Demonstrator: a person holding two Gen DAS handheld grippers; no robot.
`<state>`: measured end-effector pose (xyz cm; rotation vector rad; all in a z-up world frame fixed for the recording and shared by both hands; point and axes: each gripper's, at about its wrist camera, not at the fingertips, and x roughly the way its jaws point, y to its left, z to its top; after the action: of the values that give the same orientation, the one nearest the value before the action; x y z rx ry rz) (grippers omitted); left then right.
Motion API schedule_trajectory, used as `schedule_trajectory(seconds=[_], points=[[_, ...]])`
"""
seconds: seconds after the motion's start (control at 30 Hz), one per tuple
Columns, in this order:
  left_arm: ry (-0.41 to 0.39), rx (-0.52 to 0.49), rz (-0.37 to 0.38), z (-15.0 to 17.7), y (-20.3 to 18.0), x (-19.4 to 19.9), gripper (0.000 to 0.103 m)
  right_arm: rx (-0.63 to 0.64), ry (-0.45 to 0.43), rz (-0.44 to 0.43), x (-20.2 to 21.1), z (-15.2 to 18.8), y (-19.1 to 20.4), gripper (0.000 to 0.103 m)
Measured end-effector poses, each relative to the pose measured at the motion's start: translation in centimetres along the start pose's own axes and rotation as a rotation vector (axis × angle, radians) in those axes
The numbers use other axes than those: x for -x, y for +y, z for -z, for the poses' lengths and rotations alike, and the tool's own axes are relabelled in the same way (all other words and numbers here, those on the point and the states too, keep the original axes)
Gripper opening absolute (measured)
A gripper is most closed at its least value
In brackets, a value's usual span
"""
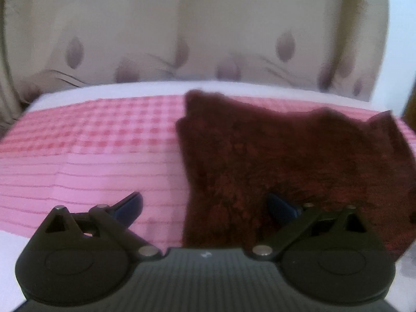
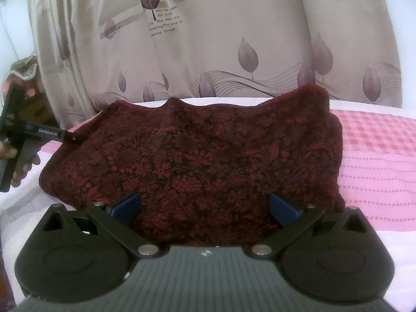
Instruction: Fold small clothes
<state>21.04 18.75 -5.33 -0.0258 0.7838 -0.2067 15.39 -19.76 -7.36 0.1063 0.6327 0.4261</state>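
Both tongs, left (image 1: 205,209) and right (image 2: 205,208), gape wide and hold nothing; the limp, wavy-edged cloth (image 2: 197,161) could bunch if pinched unevenly.

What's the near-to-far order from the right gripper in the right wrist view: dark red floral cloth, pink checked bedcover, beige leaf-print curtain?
1. Dark red floral cloth: directly ahead, reaching between the open fingers of the right gripper.
2. Pink checked bedcover: under the cloth, showing right.
3. Beige leaf-print curtain: behind the bed.
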Motion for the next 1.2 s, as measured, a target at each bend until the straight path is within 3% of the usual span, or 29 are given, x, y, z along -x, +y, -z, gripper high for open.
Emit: schedule_trajectory(seconds=[0.27,0.53,0.6,0.63,0.73,0.9,1.03,1.2], points=[[0.094,0.151,0.343,0.4,4.0,-2.8,0.102,-0.001,0.000,-0.001,0.0,0.0,-0.1,0.103],[0.084,0.177,0.485,-0.2,5.5,-4.2,0.102,0.013,0.005,0.010,-0.1,-0.1,0.2,0.103],[0.086,0.178,0.504,-0.5,5.5,-4.6,0.099,0.015,0.006,0.011,-0.1,-0.1,0.2,0.103],[0.091,0.200,0.512,-0.6,5.7,-4.9,0.092,0.016,0.006,0.011,-0.1,-0.1,0.2,0.103],[0.124,0.249,0.537,-0.7,5.8,-5.3,0.048,0.015,0.006,0.008,-0.1,-0.1,0.1,0.103],[0.031,0.237,0.459,0.2,3.5,-3.5,0.039,0.015,0.002,0.009,-0.1,0.0,0.1,0.103],[0.010,0.336,0.431,0.3,3.1,-2.3,0.032,0.000,-0.004,-0.003,0.0,0.0,-0.1,0.103],[-0.053,0.379,0.403,-0.5,0.8,0.6,0.030,-0.069,-0.032,-0.049,0.6,0.1,-1.2,0.103]])
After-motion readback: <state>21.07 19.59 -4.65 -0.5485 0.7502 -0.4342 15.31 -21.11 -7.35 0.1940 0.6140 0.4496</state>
